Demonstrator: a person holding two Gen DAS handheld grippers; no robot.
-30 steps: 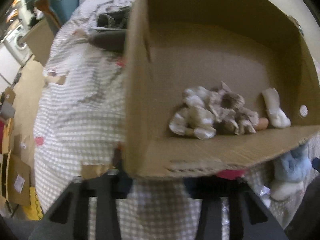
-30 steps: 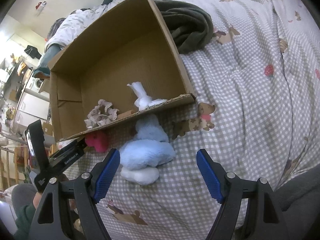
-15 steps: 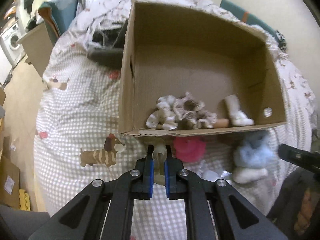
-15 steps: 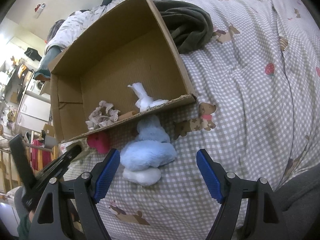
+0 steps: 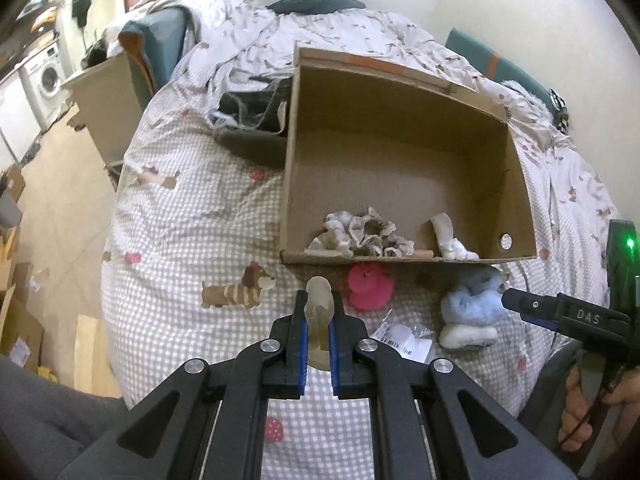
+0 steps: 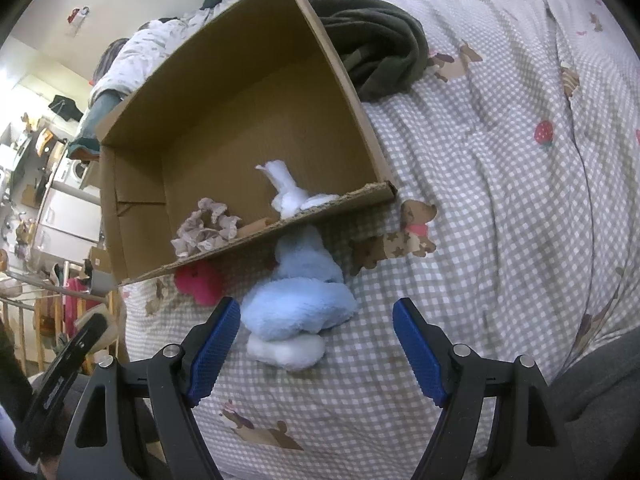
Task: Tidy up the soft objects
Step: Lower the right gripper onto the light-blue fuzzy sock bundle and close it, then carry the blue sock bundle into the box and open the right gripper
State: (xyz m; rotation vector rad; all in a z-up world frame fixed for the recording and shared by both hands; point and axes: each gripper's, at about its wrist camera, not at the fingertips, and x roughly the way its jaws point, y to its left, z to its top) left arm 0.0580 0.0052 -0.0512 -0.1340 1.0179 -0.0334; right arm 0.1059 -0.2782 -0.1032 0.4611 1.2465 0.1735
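Change noted: one second ago the left wrist view was filled by the cardboard box at close range; the view has since drawn back, and the left gripper is now pinched on a pale, translucent-cream soft piece, held up just short of the box's near wall. Judgement: a pickup is done, and the drop into the box is the step in hand. The right-hand view has scarcely altered over the same second.

Room: washing machine, wooden floor and flattened cartons at far left of the left view; cream walls behind.

Surface: bed with grey-and-white gingham duvet printed with dachshunds and strawberries; rumpled, yielding.

Dark green garment: heaped beside the box's far side, on the duvet.

Cardboard box: open-topped, standing on the duvet. Holds a beige ruffled scrunchie cluster, a white sock-like item and a small tan piece, all against the near wall.

Light-blue plush item: on the duvet, touching the box's near wall, a white plush piece at its near end.

Pink plush item: on the duvet just outside the box, between the held piece and the blue plush.

Crumpled clear packaging with barcode label: on the duvet.

Right gripper: spread wide, empty, fingers either side of the blue plush, not touching it.
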